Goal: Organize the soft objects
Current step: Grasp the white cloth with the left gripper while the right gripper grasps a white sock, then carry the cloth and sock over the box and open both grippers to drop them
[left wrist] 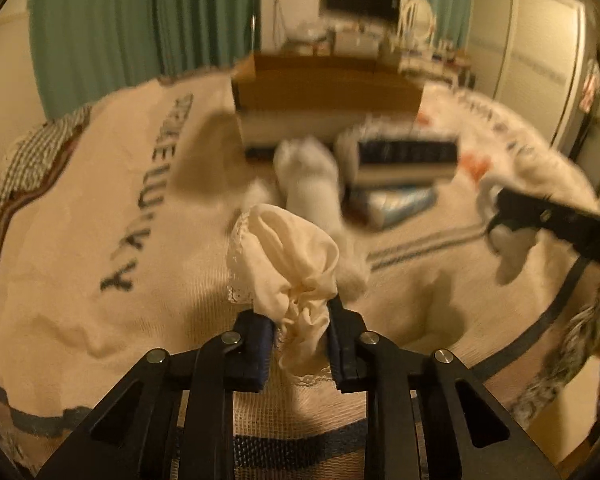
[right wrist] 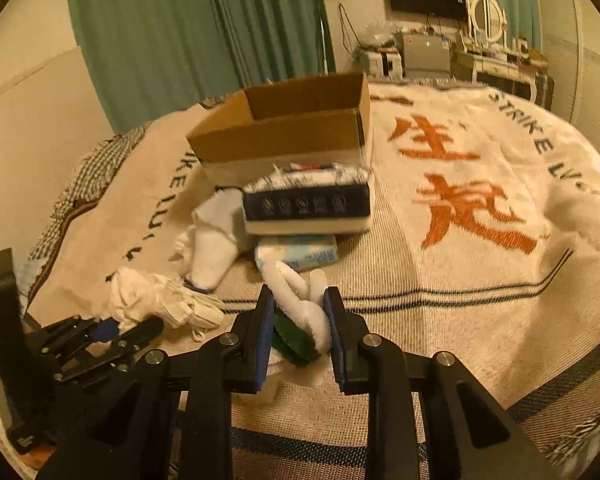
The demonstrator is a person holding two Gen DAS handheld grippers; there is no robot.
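**Both claws loaded, box not yet filled**

Green curtains and a cluttered dresser stand behind a bed covered by a cream woven blanket [left wrist: 80, 208] with dark lettering.

From the left wrist view: the left claw [left wrist: 296, 344] is clamped narrow on a cream lace-trimmed cloth [left wrist: 292, 264], bunched between the blue pads and lifted clear of the blanket; beyond it, blurred, lie a white sock [left wrist: 310, 184], a dark-and-white banded folded bundle [left wrist: 404, 160] on a pale blue soft pack [left wrist: 396, 202], and behind them an open brown cardboard box [left wrist: 324, 84]; at the right edge the right claw [left wrist: 508, 232] shows with something white in it.

From the right wrist view: the right claw [right wrist: 298, 332] is pinched on a white fluffy plush toy with a green part [right wrist: 300, 320], held just above the blanket; the left claw [right wrist: 108, 336] appears at lower left, gripping the cream cloth [right wrist: 156, 300]; the box [right wrist: 292, 128] sits behind the bundle [right wrist: 308, 204], the pack [right wrist: 300, 254] and the sock [right wrist: 216, 240].

This view alone shows the orange characters [right wrist: 460, 200] woven into the blanket and the box's open top, though its floor is hidden; the left view alone shows the lace edging closely.

As a judgement: the task is early to midway; two items are picked up but not stowed; the sock, bundle and pack remain outside the box.
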